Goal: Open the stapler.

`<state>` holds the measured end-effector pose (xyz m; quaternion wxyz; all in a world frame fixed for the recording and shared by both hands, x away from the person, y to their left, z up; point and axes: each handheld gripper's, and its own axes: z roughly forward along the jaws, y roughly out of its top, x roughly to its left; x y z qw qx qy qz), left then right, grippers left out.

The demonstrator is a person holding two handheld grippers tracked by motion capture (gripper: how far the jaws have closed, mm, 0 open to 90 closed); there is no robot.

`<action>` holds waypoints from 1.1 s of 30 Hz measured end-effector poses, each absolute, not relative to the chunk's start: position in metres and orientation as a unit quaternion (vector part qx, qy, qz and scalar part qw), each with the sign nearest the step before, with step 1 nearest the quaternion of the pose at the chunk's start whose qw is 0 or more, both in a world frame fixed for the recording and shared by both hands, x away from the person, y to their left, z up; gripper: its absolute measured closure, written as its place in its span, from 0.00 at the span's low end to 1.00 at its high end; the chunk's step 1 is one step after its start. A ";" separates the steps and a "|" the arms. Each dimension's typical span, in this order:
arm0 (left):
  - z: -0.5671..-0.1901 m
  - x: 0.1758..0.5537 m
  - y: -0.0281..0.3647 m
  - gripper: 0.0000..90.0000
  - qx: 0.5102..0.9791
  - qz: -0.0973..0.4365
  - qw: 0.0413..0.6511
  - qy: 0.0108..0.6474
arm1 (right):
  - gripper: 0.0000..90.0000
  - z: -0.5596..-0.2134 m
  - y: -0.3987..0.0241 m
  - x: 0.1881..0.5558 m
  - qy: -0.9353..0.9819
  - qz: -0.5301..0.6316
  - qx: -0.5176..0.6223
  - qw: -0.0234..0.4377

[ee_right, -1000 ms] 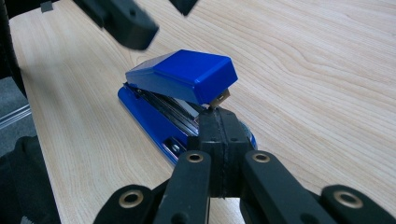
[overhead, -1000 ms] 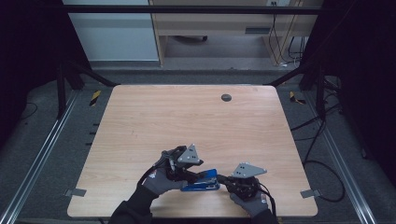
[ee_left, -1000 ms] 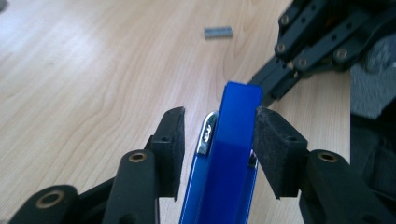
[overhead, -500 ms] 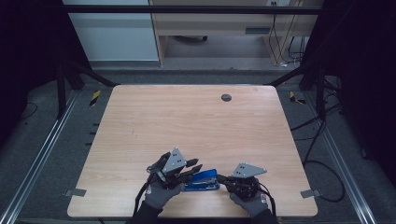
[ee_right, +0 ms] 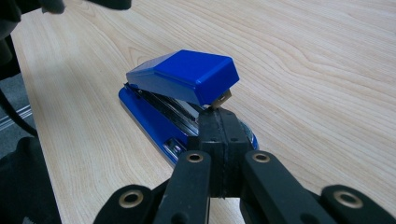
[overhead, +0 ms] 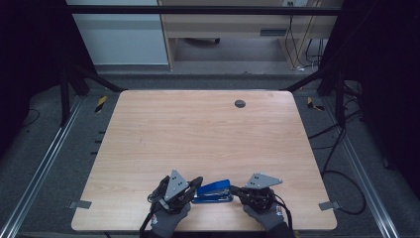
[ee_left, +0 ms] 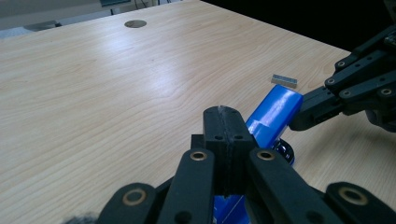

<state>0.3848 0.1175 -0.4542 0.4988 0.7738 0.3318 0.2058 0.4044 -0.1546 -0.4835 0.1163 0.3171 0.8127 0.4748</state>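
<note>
Blue stapler [overhead: 214, 191] lies flat on tabletop [overhead: 198, 134] near front edge, between two tools. Stapler top arm raised at one end, metal staple channel exposed beneath. Left tool [overhead: 194, 184] at stapler's left end: jaws have just been closing, now pressed together, nothing between them. Right tool [overhead: 236, 190] at stapler's right end: jaws together, tips against base under raised arm. Small staple strip [ee_left: 284, 80] lies loose on tabletop just beyond stapler.

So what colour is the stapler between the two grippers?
Bright blue: the plastic stapler has a shiny metal strip inside, best seen in the right gripper view.
</note>
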 end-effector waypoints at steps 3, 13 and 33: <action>-0.458 0.378 0.118 1.00 0.772 0.202 0.501 0.336 | 1.00 -0.484 -0.154 0.404 0.813 0.474 0.317 0.116; -0.474 0.364 0.104 1.00 0.780 0.187 0.492 0.338 | 1.00 -0.483 -0.154 0.404 0.813 0.474 0.317 0.116; -0.498 0.359 0.062 1.00 0.786 0.185 0.478 0.346 | 1.00 -0.483 -0.154 0.405 0.813 0.475 0.316 0.117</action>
